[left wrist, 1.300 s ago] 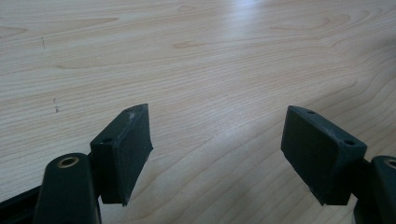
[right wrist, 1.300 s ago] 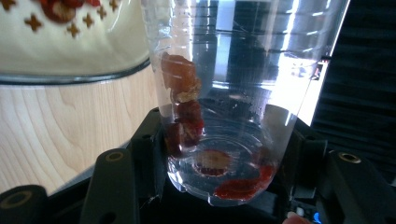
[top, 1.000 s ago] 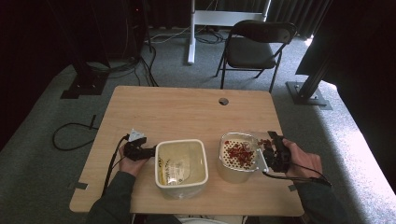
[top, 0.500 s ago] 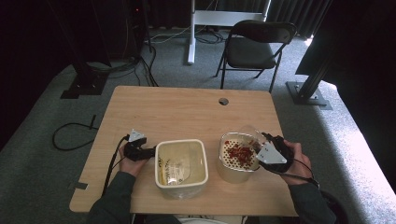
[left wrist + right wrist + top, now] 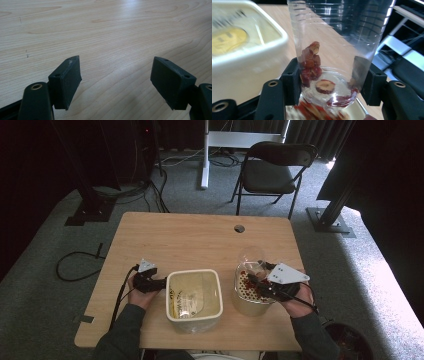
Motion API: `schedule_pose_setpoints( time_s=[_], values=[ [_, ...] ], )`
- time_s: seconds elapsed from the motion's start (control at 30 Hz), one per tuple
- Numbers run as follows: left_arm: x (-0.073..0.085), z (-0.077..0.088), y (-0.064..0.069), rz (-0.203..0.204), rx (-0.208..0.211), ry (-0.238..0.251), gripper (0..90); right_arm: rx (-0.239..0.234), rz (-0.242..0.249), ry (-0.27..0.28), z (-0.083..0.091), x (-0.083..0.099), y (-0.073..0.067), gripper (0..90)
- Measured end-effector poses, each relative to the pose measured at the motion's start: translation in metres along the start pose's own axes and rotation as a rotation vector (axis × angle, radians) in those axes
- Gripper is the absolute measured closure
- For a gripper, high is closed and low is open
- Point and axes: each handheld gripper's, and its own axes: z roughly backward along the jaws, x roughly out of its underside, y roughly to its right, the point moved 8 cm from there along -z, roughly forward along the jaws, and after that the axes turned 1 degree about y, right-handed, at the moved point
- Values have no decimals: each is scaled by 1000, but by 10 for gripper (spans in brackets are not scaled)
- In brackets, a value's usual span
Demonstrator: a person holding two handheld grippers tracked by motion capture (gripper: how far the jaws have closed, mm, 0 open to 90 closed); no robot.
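A clear plastic cup is held across its base by the right claw, above a round container at the right near part of the worktop. In the right gripper view the cup is seen gripped on both sides by the black pads, its mouth pointing away from the camera, with a few pieces of dried red fruit lodged against its wall and base. A bed of the same red pieces is seen in the round container in the high view. The transfer is judged to be nearly complete: most of the fruit is already in the container, and only the pieces clinging inside the cup remain to be shaken out, after which the cup remains to be set down.

The left claw is held partly open and empty, low over bare wood, just left of a square cream tub at the near middle of the worktop. Whether the tub's wall is touched by it cannot be told.
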Motion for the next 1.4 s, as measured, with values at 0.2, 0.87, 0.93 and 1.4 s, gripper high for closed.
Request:
schedule_pose_setpoints(
  time_s=[0.2,0.87,0.93,1.4],
  values=[
    [0,0,0,3,-1,1,249,-101,-61,51,-10,-24,-19,427],
    [1,-1,0,-1,-1,2,249,-454,-151,211,-52,-103,-97,414],
    [1,0,0,-2,-1,1,249,-476,-159,216,-56,-105,-103,409],
    [1,-1,0,-6,-3,0,249,-523,-225,217,-58,-100,-108,127]
  ],
)
